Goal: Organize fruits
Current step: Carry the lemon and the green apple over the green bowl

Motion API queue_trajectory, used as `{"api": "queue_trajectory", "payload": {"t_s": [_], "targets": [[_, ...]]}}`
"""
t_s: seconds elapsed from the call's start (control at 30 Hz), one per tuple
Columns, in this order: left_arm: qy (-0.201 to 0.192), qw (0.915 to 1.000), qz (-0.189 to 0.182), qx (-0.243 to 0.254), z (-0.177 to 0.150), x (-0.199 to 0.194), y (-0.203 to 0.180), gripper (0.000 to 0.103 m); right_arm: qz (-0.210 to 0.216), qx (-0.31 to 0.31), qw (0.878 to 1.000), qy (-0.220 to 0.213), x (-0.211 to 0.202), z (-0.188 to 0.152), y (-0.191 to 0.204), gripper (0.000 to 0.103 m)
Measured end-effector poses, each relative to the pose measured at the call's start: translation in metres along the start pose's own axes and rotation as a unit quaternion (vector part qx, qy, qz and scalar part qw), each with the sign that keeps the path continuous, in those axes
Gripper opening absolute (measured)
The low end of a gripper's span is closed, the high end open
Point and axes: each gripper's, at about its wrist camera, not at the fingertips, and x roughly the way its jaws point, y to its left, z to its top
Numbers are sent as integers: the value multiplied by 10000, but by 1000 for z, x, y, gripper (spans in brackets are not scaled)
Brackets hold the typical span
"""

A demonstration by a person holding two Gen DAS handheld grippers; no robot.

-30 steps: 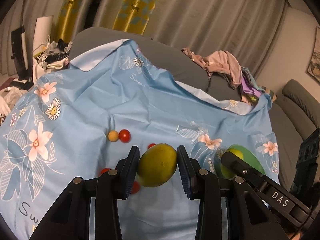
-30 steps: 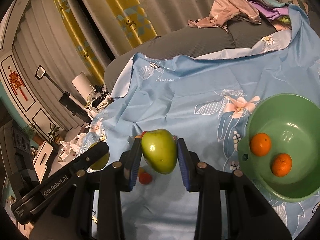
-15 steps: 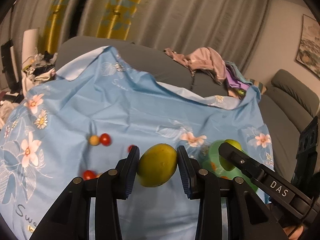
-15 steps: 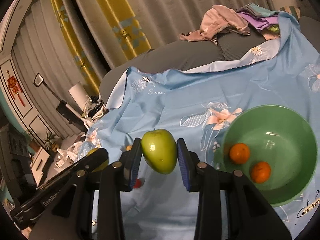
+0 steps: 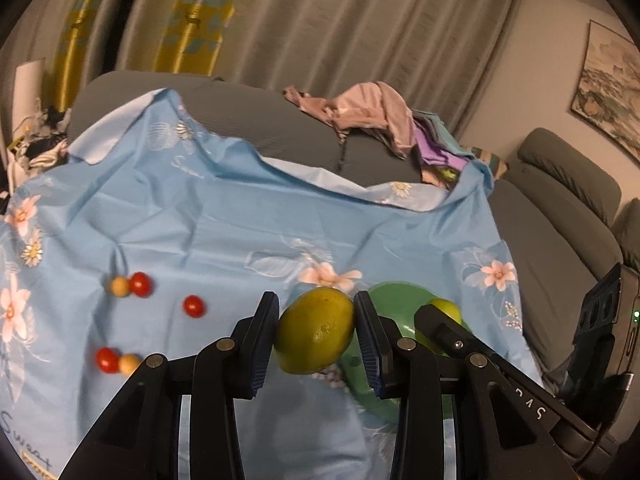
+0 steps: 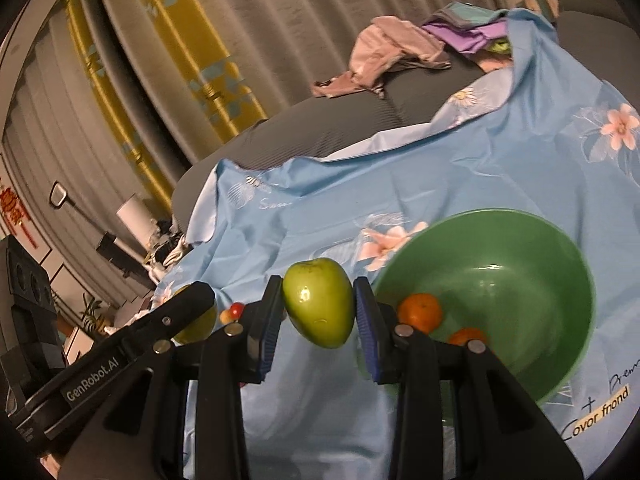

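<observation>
Left tool [image 5: 316, 336] grips a yellow-green mango [image 5: 315, 330]; right tool [image 6: 318, 310], beside the green bowl [image 6: 560, 248], grips a green mango [image 6: 319, 302], probably. Crowded tools could collide; either smooth fruit might slip.

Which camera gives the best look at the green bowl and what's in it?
The right wrist view: the green bowl faces it openly, showing two oranges inside. In the left wrist view, the bowl is mostly hidden behind both grippers and their fruit.

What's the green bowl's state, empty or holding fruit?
Holding fruit: two oranges sit inside the green bowl; the green apple is outside, in the right tongs.
</observation>
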Motion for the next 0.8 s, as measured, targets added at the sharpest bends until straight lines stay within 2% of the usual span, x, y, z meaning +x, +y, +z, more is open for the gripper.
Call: {"api": "queue_trajectory", "payload": {"t_s": [0.5,0.8], "targets": [[398,9974,-443,408,-9,40,-51,38,-427,806,9956,-225,-20,6,-62,36],[686,9941,-569,614,-18,61,-74,38,-668,1147,9910,-166,-21,4,-88,36]]}}
